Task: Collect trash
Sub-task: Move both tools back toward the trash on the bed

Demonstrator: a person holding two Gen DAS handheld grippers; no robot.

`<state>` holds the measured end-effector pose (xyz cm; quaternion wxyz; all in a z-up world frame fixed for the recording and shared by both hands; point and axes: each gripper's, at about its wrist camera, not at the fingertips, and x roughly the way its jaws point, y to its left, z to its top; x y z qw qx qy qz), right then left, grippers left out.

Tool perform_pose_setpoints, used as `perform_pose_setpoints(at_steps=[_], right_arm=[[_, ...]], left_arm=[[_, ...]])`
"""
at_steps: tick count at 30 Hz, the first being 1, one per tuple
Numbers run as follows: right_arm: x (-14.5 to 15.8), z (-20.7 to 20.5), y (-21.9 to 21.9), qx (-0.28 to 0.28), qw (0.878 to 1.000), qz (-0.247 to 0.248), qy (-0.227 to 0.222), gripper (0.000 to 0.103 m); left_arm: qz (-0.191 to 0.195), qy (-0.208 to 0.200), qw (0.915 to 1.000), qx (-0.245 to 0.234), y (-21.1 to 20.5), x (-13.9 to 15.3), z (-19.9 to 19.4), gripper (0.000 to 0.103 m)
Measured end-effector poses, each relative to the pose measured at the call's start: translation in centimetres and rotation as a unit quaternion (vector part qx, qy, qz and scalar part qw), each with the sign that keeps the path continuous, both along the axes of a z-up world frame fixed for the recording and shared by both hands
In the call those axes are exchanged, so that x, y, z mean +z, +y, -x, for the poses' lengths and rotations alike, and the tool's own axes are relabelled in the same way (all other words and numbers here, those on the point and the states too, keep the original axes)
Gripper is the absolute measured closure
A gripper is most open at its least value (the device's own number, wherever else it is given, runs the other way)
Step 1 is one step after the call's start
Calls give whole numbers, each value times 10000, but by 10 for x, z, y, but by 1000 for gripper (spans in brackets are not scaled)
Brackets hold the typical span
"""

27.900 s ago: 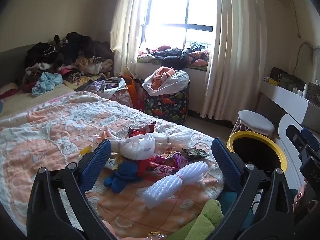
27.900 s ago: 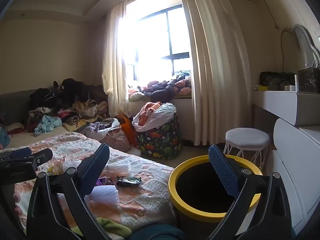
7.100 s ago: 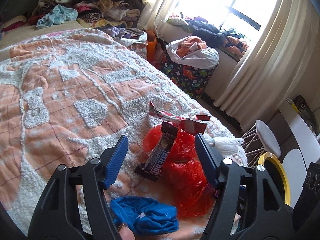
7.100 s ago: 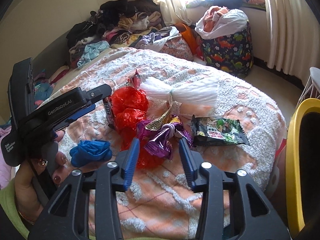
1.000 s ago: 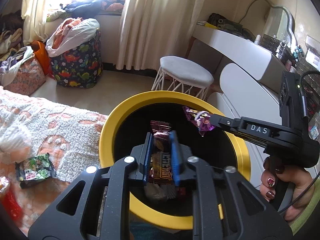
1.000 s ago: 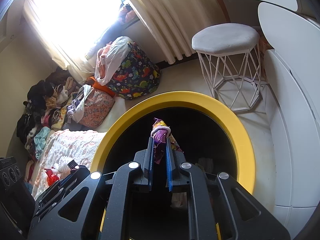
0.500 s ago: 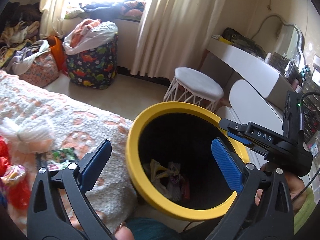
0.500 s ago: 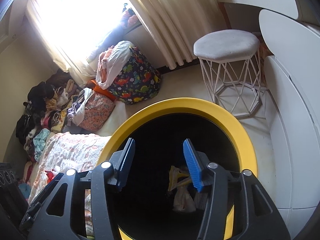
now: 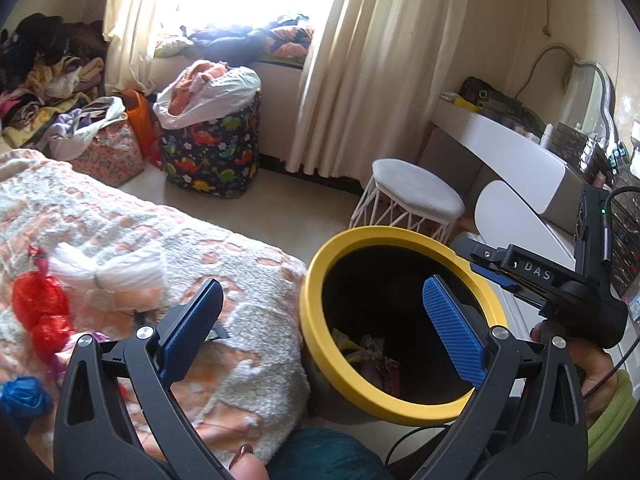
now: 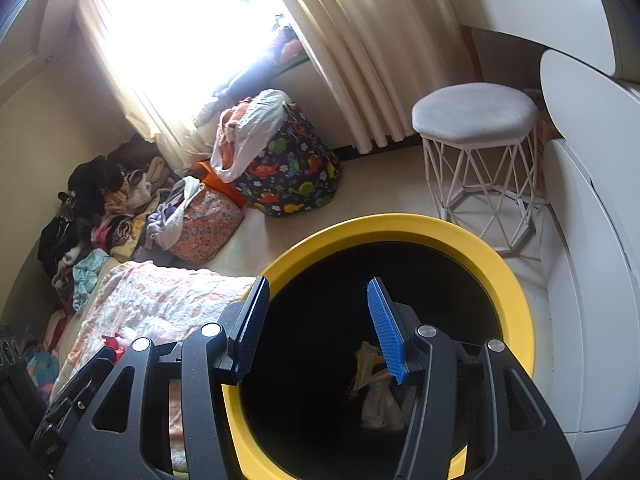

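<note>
The left gripper (image 9: 324, 324) stands with its blue-padded jaws spread as wide as they go and nothing between them; the right gripper (image 10: 316, 332) is about half open and likewise empty, its jaws poised directly over the mouth of the round black bin with the thick yellow rim (image 10: 400, 226); in the left wrist view that bin (image 9: 316, 332) lies just ahead and a little to the right of the left gripper, beside the edge of the bed; at the bottom of the bin lie crumpled wrappers (image 9: 368, 356), yellow and dark, seen also below the right gripper's jaws (image 10: 376, 392); to the left of the left gripper, on the peach and white tufted bedspread (image 9: 248, 280), trash is left: a crumpled red plastic bag (image 9: 40, 312), a white bundle of foam netting (image 9: 116, 272), a blue wad (image 9: 22, 396) at the near left edge, and a dark packet mostly hidden behind the left jaw; farther ahead stands a white wire-legged stool with a grey seat (image 10: 476, 114); beyond the bed, a dinosaur-print fabric hamper (image 9: 212, 148) stuffed with clothes, then cream curtains (image 9: 368, 60).
</note>
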<state>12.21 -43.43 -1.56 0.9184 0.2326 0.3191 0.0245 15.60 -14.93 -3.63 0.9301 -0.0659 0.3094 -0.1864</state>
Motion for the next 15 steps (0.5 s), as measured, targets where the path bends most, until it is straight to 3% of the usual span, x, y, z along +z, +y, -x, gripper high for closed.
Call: perform_pose_setpoints(at_steps=[5, 8, 15], right_arm=[[8, 2, 14, 142, 9998, 97, -99, 53], [12, 3, 23, 222, 9995, 155, -178, 41], [23, 7, 44, 424, 9979, 276, -402, 40]], left_arm=[[48, -71, 9998, 203, 16, 6, 5, 11], [92, -103, 9994, 325, 25, 9, 6, 11], [81, -187, 9983, 544, 46, 12, 12, 11]])
